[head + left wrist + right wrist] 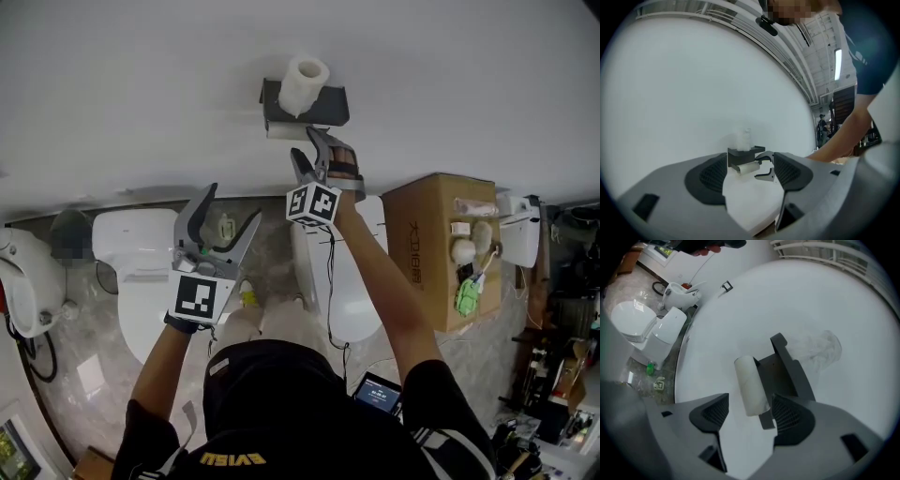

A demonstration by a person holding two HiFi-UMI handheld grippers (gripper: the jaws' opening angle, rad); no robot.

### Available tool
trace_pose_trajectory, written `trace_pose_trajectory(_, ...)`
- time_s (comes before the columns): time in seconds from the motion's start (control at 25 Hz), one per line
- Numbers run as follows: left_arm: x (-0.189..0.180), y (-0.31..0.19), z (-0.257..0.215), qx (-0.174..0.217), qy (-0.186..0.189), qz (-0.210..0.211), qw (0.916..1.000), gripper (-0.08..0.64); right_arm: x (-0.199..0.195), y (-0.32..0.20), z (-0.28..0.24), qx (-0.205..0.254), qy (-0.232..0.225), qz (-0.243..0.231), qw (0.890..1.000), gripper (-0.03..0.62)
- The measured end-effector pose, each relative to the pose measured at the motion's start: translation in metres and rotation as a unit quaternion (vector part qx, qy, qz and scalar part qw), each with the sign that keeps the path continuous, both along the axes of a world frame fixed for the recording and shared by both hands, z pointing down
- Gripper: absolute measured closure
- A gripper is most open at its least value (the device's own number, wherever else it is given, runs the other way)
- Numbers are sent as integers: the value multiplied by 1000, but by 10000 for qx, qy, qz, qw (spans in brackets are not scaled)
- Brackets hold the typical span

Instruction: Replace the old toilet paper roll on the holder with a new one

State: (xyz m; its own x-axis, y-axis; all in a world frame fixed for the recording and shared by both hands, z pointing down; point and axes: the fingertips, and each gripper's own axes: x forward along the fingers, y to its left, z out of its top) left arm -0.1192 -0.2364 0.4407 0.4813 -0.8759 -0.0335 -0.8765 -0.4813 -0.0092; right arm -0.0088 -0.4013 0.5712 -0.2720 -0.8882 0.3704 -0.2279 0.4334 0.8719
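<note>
A black wall holder (330,103) carries a wrapped new roll (304,82) upright on its top shelf. The thin, nearly spent old roll (751,384) hangs on the bar below the shelf (786,369). My right gripper (750,414) is open just in front of it. The old roll's near end lies between the jaws, closer to the right pad, with a wide gap to the left pad. In the head view my right gripper (315,156) sits right under the holder. My left gripper (221,225) is open and empty, lower and to the left, facing the holder (740,156) from a distance.
White toilets stand along the wall below: one at the left (141,272), one under my right arm (352,291). An open cardboard box (436,246) with small items stands to the right. The white wall (141,94) around the holder is bare.
</note>
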Motion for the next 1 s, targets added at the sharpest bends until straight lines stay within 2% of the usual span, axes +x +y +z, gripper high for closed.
trace_pose_trajectory(0.24,-5,6,8,-163,83,-52,9998,239,1,-11,0,52,133,224,9996,308)
trace_pose_trajectory(0.44,-6,6,12,-203,74,-66,9997,239,-8,-12,-2,207,332,131,9991,311)
trace_pose_trajectory(0.56,-4,9,13,-225,90,-61,9997,239,-14,-11,-1,299,460,76,9985,336)
trace_pose_trajectory(0.72,-4,12,13,-240,69,-30,9997,239,-15,-12,1,341,480,102,9982,362)
trace_pose_trajectory(1.0,-4,20,17,-252,22,-22,9997,241,-14,-11,3,321,558,132,9978,360)
